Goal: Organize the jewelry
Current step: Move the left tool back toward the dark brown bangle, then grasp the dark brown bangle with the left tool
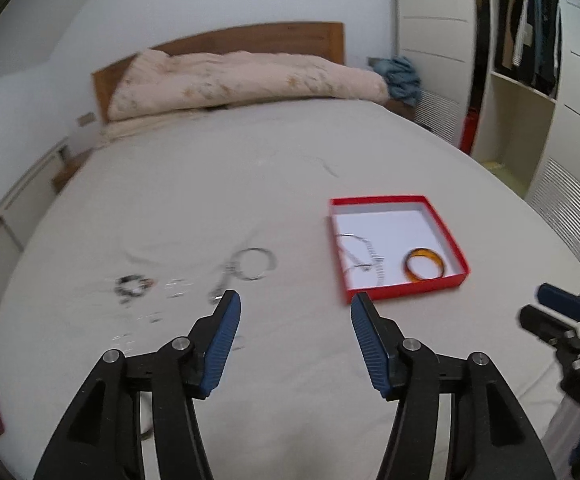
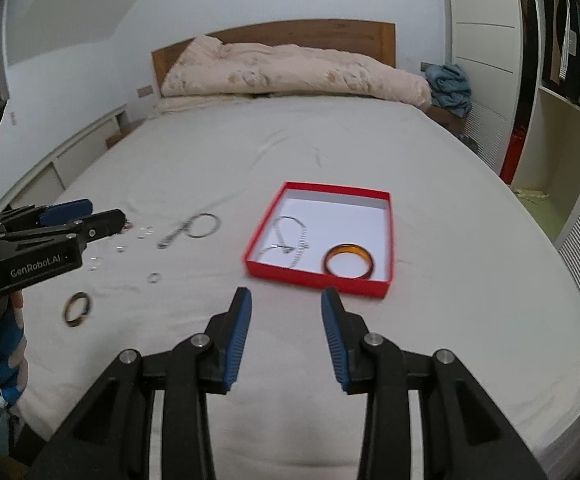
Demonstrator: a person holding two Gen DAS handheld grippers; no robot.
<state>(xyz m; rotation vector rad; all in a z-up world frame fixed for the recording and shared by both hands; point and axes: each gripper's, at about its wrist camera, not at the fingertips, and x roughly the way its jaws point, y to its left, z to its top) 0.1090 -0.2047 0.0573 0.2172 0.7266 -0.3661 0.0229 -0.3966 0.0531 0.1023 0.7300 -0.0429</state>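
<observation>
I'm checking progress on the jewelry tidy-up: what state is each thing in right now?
Red box: open, no lid on.
Amber bangle: lying flat in the box.
Silver chain: in the box.
Silver hoop: on the bed, outside the box.
Dark ring: on the bed, outside the box.
Left claw: open, empty.
Right claw: open, empty.

Open bed, with clutter only at left and centre

The grey sheet [image 2: 370, 152] lies bare beyond and right of the red box [image 2: 388, 240], up to the rolled duvet [image 2: 290, 70]. Left of the box, the loose ring and chain [image 2: 194, 228] and small scattered pieces [image 2: 130, 244] dot the sheet; a bare strip separates them from the box wall. The wardrobe [image 2: 562, 140] bounds the right side.
</observation>
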